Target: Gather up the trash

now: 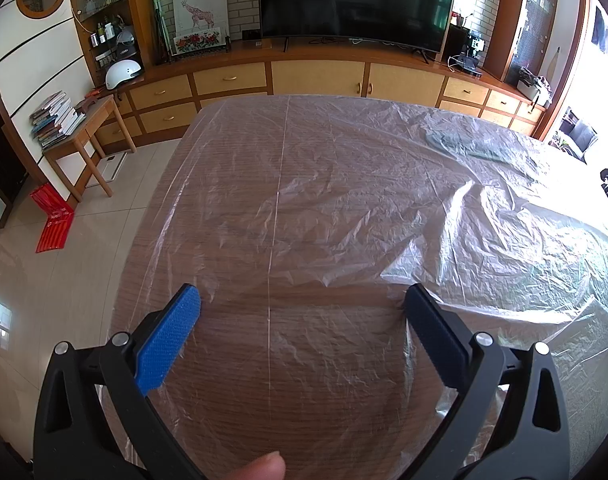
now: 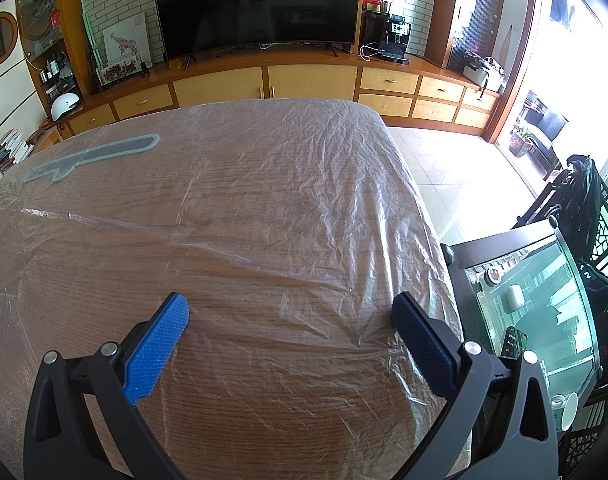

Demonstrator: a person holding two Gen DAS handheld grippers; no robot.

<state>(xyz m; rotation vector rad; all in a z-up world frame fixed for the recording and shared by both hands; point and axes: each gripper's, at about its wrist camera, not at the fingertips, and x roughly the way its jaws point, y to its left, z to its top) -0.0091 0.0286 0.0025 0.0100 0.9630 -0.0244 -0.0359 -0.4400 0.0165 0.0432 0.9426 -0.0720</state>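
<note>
Left hand-held gripper agape | plastic sheet flat, long axis sideways

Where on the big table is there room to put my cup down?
Nearly all of the plastic sheet over the table is free, from the open right gripper to the far edge by the TV cabinet. The only thing on it is a grey flat piece at the far left. The glass side table is crowded.
</note>
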